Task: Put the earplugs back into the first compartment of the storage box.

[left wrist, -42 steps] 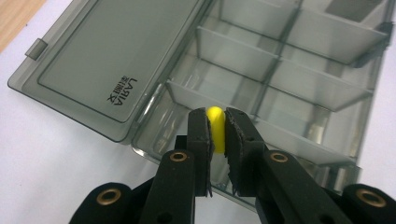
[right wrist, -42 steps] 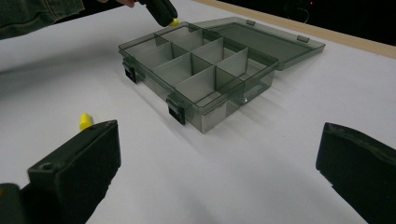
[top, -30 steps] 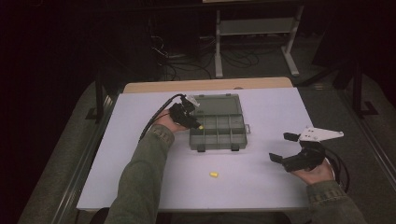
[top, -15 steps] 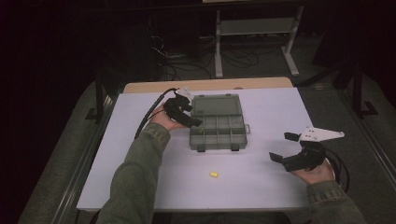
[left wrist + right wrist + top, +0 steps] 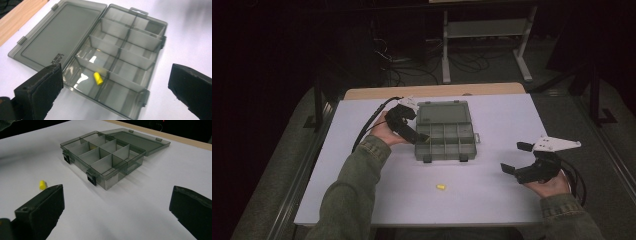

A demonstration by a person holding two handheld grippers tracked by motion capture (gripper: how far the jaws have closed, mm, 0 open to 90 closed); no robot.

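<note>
High view: my left gripper hangs over the organizer box, jaws just opened wide, nothing between them.

Left gripper view: one yellow cap lies in a compartment below my fingers.

Right gripper view: a second cap lies beside my left finger, jaws apart. Probably light, slippery plastic; pinch its sides.
</note>
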